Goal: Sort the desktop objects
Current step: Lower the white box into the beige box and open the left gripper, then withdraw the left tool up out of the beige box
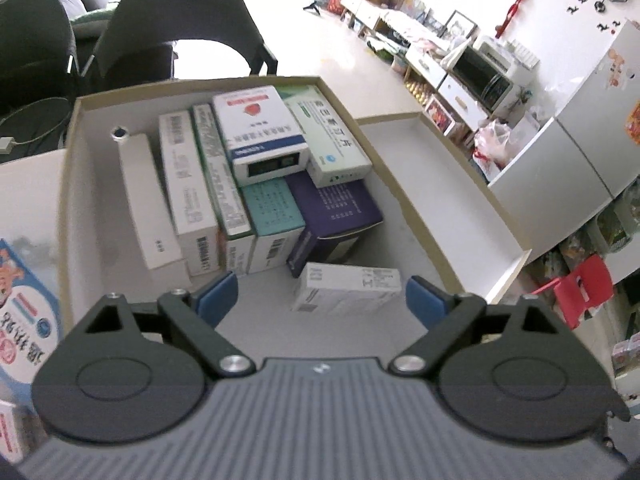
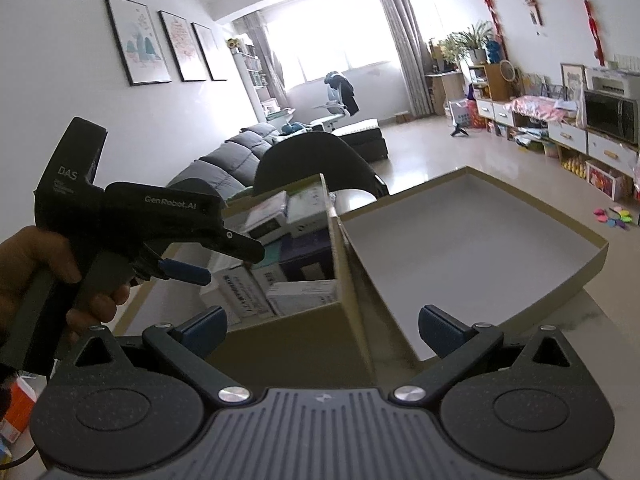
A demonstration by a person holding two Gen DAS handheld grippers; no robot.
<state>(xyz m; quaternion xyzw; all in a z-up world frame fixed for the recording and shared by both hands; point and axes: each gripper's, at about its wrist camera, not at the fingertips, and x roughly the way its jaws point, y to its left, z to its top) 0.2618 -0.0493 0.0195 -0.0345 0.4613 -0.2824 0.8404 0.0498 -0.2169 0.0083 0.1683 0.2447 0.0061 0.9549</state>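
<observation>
A pale tabletop [image 1: 28, 184] carries an open cardboard box [image 1: 70, 168] packed with medicine boxes [image 1: 260, 132], its empty lid [image 2: 472, 248] just right. Both grippers, left [image 1: 320, 300] and right [image 2: 322, 330], hover with fingers spread, empty. Dark chairs [image 1: 180, 12] and a bright living-room floor [image 1: 320, 40] lie beyond.

Count of items in view. Open tan cardboard box with white lining [image 1: 70, 184]: one. Shallow tan cardboard lid with white lining [image 1: 506, 216], lying beside the box: one.

Cartons inside the box: nine. These are one plain white carton [image 1: 146, 204], one white carton with grey print [image 1: 188, 192], one green-edged carton [image 1: 218, 176], one teal-topped carton [image 1: 272, 208], one dark purple carton [image 1: 336, 208], one white carton with red and blue panels [image 1: 260, 132], one white-and-green carton [image 1: 332, 136], one small white carton lying apart [image 1: 348, 286], and one small dark-capped item [image 1: 120, 133].

Blue-and-white printed cartons outside the box [image 1: 24, 312]: one fully identifiable. Black chairs [image 1: 180, 20]: two. Framed wall pictures [image 2: 138, 42]: three.
</observation>
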